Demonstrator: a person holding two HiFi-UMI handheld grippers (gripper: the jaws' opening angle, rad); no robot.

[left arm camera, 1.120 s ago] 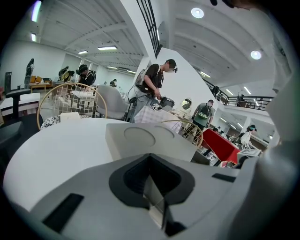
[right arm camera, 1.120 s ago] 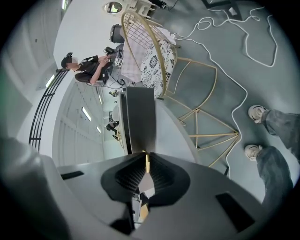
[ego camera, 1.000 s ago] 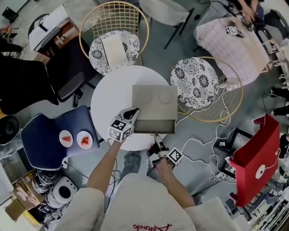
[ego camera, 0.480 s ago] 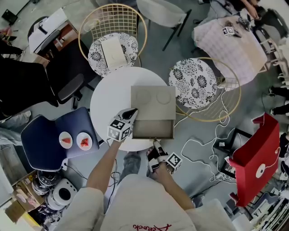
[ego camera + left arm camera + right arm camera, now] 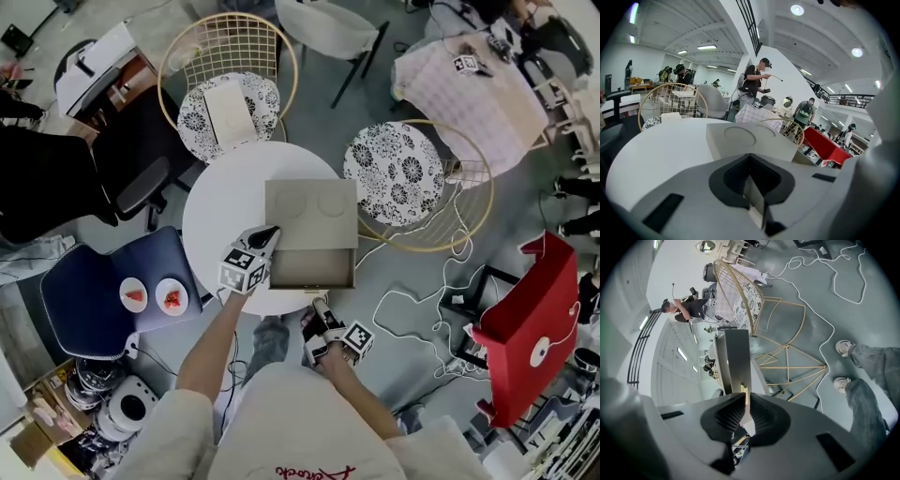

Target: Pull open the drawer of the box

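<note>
**Drawer open, right hand-held gripper on its tab**

Nearest the person, the right hand-held gripper [image 5: 320, 303] is pinching a thin pale tab [image 5: 746, 393] that sticks out from the drawer's front. Its pads are closed on that strip. The drawer [image 5: 311, 267] stands pulled out of the box toward the person and shows its bare inside. Its front reaches past the near edge of the round white counter [image 5: 220, 202].

The left hand-held gripper [image 5: 270, 232] lies on the counter with its jaws pressed together and nothing between them. Its tip is against the box's near left corner. The grey box [image 5: 311, 211] sits on the right half of the counter, with two round marks on its lid.

Beyond the counter stand two wire chairs with patterned cushions, one at the far left [image 5: 230, 108] and one at the right [image 5: 394, 173].
</note>
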